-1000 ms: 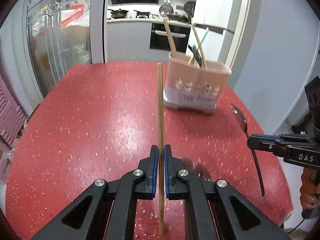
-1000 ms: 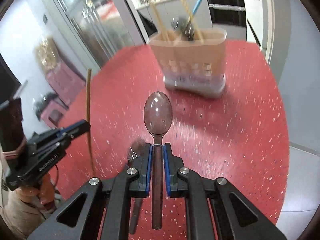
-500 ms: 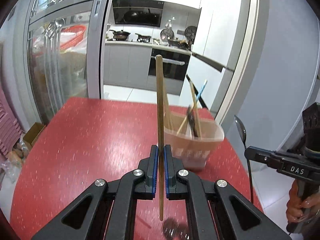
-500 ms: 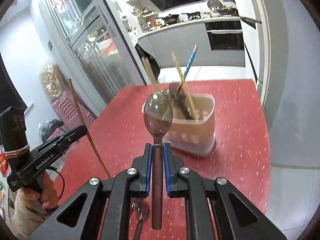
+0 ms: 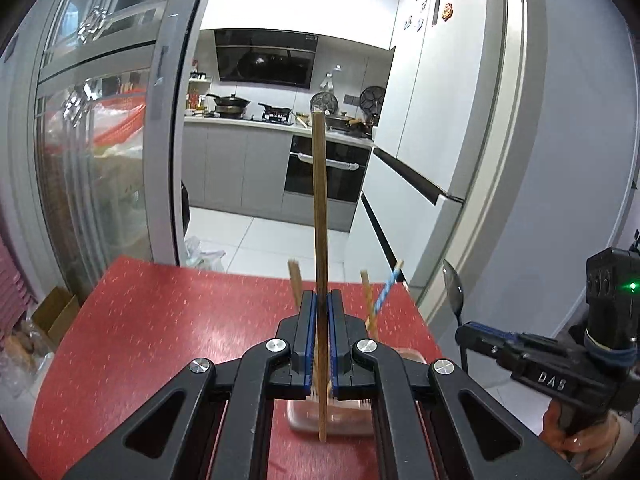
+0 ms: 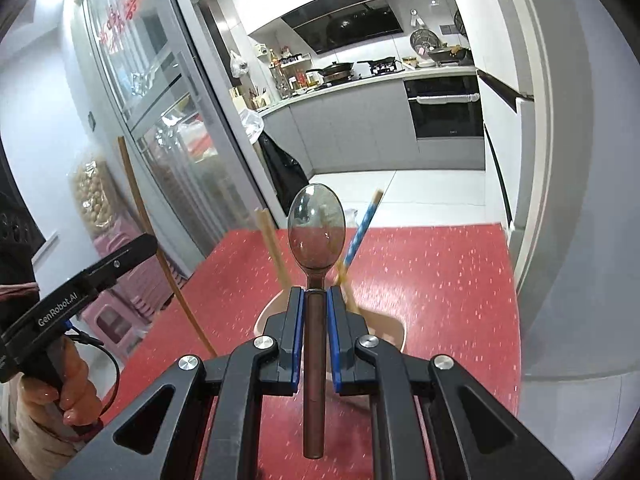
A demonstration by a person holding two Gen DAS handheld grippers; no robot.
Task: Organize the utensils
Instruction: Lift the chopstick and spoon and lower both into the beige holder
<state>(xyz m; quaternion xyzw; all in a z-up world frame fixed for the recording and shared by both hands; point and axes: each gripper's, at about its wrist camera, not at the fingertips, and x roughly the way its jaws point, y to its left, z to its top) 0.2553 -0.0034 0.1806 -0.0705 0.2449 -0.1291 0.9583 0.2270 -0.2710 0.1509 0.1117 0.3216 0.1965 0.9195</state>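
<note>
My left gripper is shut on a long wooden chopstick, held upright above the beige utensil holder. My right gripper is shut on a dark spoon, bowl upward, also above the holder. The holder has wooden chopsticks and a blue patterned chopstick standing in it. In the left wrist view the right gripper is at the right with the spoon. In the right wrist view the left gripper is at the left with its chopstick.
The holder stands on a red speckled table near its far right edge. Behind it are a glass sliding door, a white fridge and the kitchen counter with an oven.
Both grippers have risen and tilted upward with their utensils. The holder has shifted from ahead of the fingers to low in both views, partly behind them.
</note>
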